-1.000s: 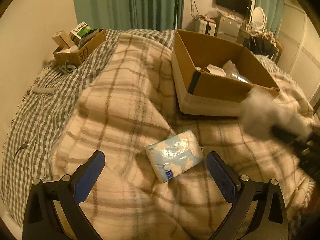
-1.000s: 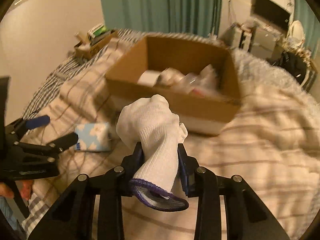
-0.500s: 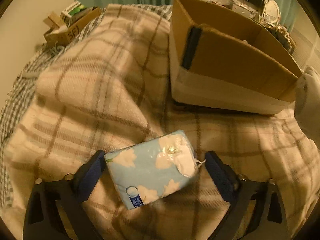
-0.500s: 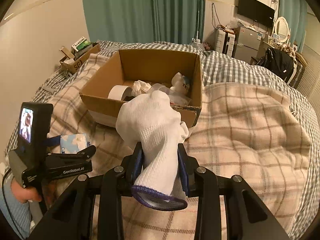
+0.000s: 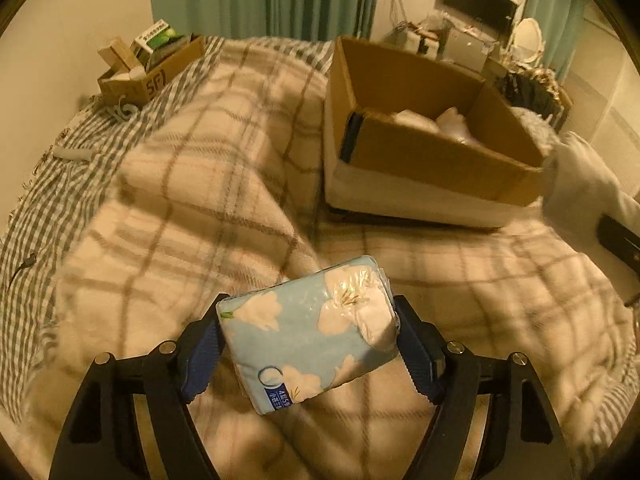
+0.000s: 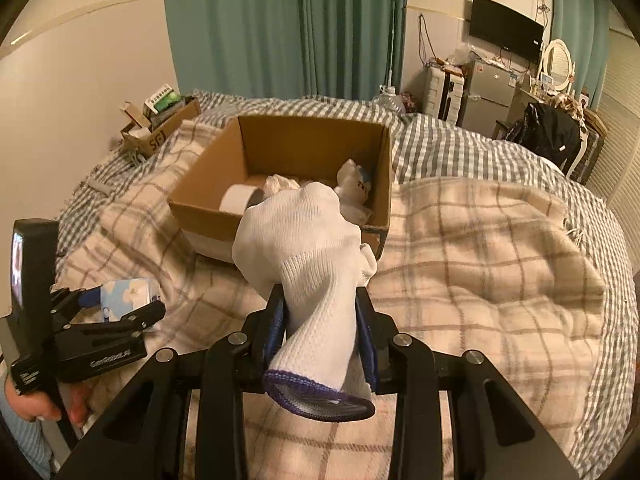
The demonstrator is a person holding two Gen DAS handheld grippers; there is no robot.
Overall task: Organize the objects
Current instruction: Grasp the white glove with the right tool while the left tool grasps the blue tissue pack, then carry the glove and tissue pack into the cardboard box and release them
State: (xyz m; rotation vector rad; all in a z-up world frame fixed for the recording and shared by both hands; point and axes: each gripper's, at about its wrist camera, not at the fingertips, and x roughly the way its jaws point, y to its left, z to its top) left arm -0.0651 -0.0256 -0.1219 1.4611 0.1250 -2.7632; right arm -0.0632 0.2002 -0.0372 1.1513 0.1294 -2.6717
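My left gripper (image 5: 306, 344) is shut on a light blue tissue pack with white flowers (image 5: 308, 330), just above the plaid blanket; it also shows in the right wrist view (image 6: 124, 294). My right gripper (image 6: 322, 326) is shut on a white knitted glove with a purple cuff (image 6: 308, 264), held up in front of the open cardboard box (image 6: 384, 168). The box (image 5: 404, 148) holds a tape roll (image 6: 236, 198) and crumpled white items. The glove shows at the right edge of the left wrist view (image 5: 580, 180).
A small cardboard box with cartons (image 5: 148, 68) stands at the bed's far left by the wall. A plaid blanket (image 6: 480, 248) lies over a grey checked sheet (image 6: 460, 148). Green curtains, a TV, a fridge and a black bag (image 6: 552, 136) stand beyond the bed.
My left gripper closed on the tissue pack and lifted it slightly. My right gripper, still holding the glove, moved up and nearer the box.
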